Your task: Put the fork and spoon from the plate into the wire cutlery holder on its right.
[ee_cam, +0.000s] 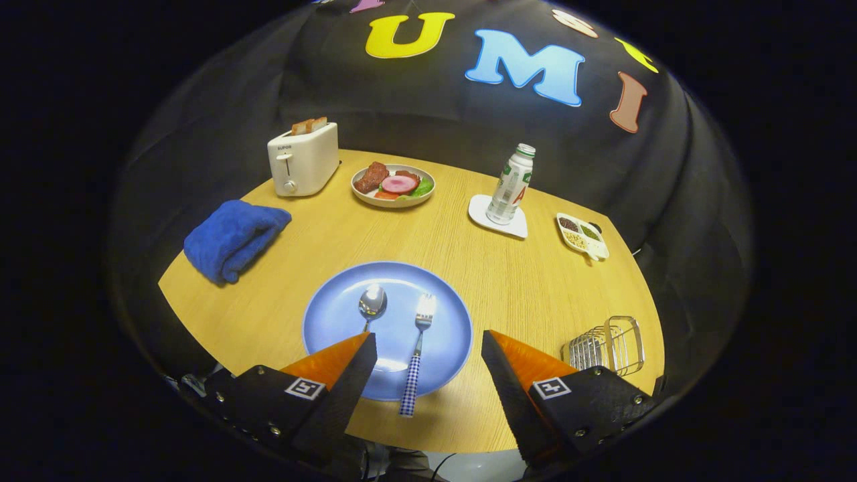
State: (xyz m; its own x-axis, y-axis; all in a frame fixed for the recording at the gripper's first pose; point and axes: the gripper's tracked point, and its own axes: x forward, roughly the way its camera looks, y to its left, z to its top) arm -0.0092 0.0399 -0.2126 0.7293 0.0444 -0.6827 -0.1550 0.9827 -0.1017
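A blue plate (338,321) lies on the wooden table just ahead of my fingers. On it rest a spoon (371,301) and, to its right, a fork (418,341) with a checked handle that reaches past the plate's near rim. The spoon's handle is hidden behind my left finger. My gripper (428,345) hovers open above the near side of the plate, with the fork's handle showing in the gap between the fingers and no contact. The wire cutlery holder (606,345) stands to the right of the plate, beside my right finger.
Beyond the plate are a folded blue towel (234,237), a white toaster (302,159) with bread, a plate of food (394,184), a bottle (511,184) on a white coaster and a small divided dish (582,235). The table's near edge runs just under my fingers.
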